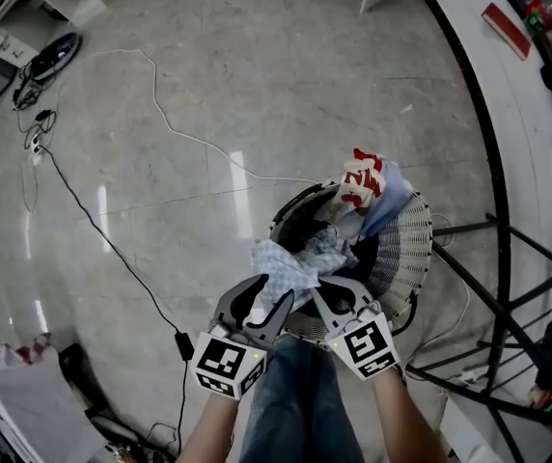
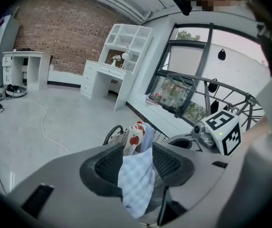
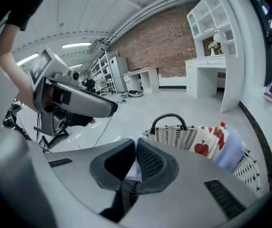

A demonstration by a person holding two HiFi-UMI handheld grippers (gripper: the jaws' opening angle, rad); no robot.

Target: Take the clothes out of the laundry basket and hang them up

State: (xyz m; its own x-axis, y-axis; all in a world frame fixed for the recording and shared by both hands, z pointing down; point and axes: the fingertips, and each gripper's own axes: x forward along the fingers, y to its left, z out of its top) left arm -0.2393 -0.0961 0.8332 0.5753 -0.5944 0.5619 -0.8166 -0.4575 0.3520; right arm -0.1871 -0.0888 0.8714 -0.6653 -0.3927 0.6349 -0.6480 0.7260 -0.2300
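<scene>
Together we hold one pale blue checked cloth [image 1: 290, 263] over the white slatted basket [image 1: 406, 249]. The left gripper [image 2: 136, 167] clamps its mesh-textured pads on a thick fold, and the right gripper [image 3: 133, 163] is pinched tight on a thin edge. An apple cloth [image 1: 358, 186], printed red on white, drapes over the basket's rim; black-and-white square markers [image 1: 223, 363] top both grippers

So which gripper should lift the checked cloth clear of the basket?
Probably left: the left gripper clamps a broad fold of the checked cloth; the right gripper pinches only a small bit.
</scene>
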